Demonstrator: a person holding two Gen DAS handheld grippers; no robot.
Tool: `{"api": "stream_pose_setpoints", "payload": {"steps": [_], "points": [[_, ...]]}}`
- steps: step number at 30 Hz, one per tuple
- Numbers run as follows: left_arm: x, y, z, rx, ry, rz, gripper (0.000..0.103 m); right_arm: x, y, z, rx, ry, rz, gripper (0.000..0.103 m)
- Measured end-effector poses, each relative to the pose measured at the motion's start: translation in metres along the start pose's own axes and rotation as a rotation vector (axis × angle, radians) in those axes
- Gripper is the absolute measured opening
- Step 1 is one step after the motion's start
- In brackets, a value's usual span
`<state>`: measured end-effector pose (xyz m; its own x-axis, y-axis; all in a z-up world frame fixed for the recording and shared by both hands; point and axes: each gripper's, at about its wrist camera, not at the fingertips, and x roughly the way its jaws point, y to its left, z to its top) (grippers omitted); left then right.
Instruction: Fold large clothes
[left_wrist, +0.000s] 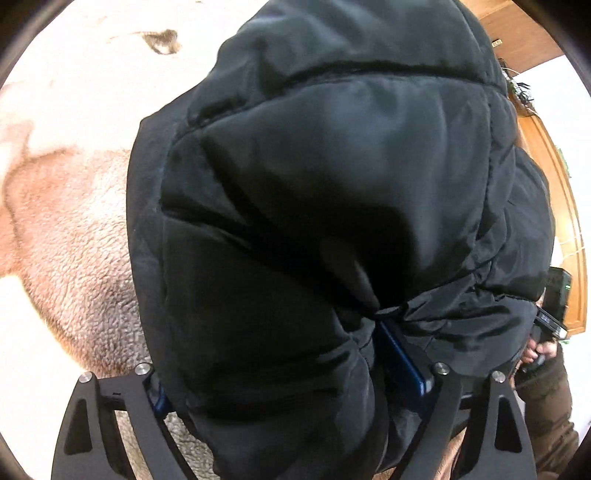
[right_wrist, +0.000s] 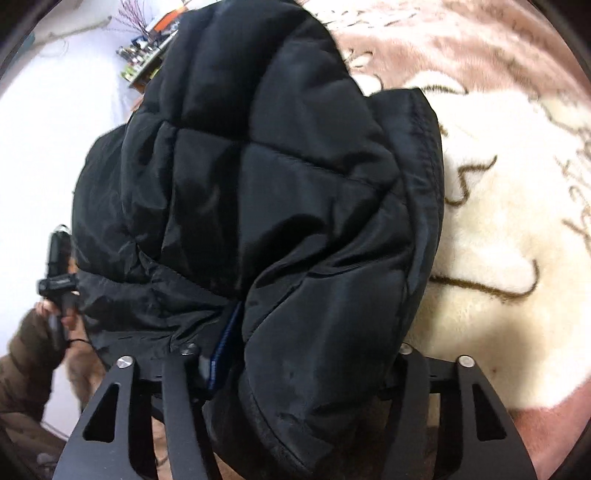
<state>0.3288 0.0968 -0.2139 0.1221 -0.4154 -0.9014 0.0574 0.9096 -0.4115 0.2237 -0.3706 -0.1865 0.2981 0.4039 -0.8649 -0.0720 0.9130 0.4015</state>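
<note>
A black quilted puffer jacket (left_wrist: 332, 177) is bunched up and fills most of the left wrist view. A thick fold of it sits between the fingers of my left gripper (left_wrist: 280, 369), and the blue pads (left_wrist: 402, 362) press on the fabric. In the right wrist view the same jacket (right_wrist: 266, 177) bulges up between the fingers of my right gripper (right_wrist: 314, 350), shut on another thick fold, with its stitched hem (right_wrist: 428, 177) on the right. The fingertips of both grippers are hidden in the cloth.
The jacket hangs over a fleecy pink and cream blanket (left_wrist: 66, 229) with brown script marks (right_wrist: 491, 284). A wooden furniture edge (left_wrist: 565, 206) curves at the right. A person's hand (right_wrist: 55, 314) in a brown sleeve grips the other handle at the left. Clutter (right_wrist: 144, 51) lies beyond.
</note>
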Motion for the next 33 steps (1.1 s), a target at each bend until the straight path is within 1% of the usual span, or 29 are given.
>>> {"api": "stream_pose_setpoints", "payload": {"steps": [4,6,7,8,13,15,16,18,19,20,21,23,25,29,33], "points": [[0.001,-0.018,-0.006,0.007,-0.029,0.066,0.086,0.003,0.024,-0.001,-0.056,-0.014,-0.124,0.049],[0.003,-0.030,-0.009,0.007,-0.046,0.091,0.084,0.005,0.032,-0.002,-0.074,-0.022,-0.160,0.048],[0.003,-0.034,-0.010,0.009,-0.054,0.108,0.085,0.006,0.033,-0.003,-0.069,-0.025,-0.162,0.048],[0.004,-0.036,-0.010,0.004,-0.060,0.116,0.085,0.009,0.044,-0.006,-0.064,-0.027,-0.161,0.048],[0.010,-0.049,-0.008,-0.015,-0.041,0.154,0.091,0.010,0.042,-0.010,-0.033,-0.049,-0.175,0.048],[0.018,-0.066,0.001,-0.023,-0.030,0.160,0.092,0.014,0.045,-0.012,-0.008,-0.055,-0.168,0.048],[0.021,-0.068,0.005,-0.024,-0.031,0.158,0.092,0.014,0.045,-0.013,-0.001,-0.058,-0.167,0.048],[0.020,-0.073,0.004,-0.027,-0.047,0.157,0.091,0.014,0.045,-0.017,0.002,-0.061,-0.172,0.048],[0.019,-0.074,0.004,-0.021,-0.058,0.160,0.087,0.013,0.041,-0.018,0.006,-0.064,-0.174,0.048],[0.016,-0.068,-0.007,-0.021,-0.069,0.160,0.082,0.006,0.023,-0.018,0.011,-0.070,-0.181,0.048],[0.013,-0.074,-0.010,-0.022,-0.091,0.162,0.077,0.006,0.027,-0.019,0.009,-0.080,-0.194,0.046],[0.003,-0.085,-0.017,-0.001,-0.126,0.186,0.059,0.006,0.037,-0.023,-0.006,-0.093,-0.225,0.042],[-0.006,-0.095,-0.024,-0.006,-0.163,0.194,0.049,-0.001,0.044,-0.027,-0.011,-0.113,-0.242,0.038],[-0.020,-0.108,-0.035,-0.020,-0.207,0.197,0.038,-0.010,0.056,-0.034,-0.021,-0.145,-0.281,0.032],[-0.037,-0.121,-0.043,-0.020,-0.262,0.186,0.033,-0.027,0.070,-0.043,-0.037,-0.188,-0.309,0.028]]}}
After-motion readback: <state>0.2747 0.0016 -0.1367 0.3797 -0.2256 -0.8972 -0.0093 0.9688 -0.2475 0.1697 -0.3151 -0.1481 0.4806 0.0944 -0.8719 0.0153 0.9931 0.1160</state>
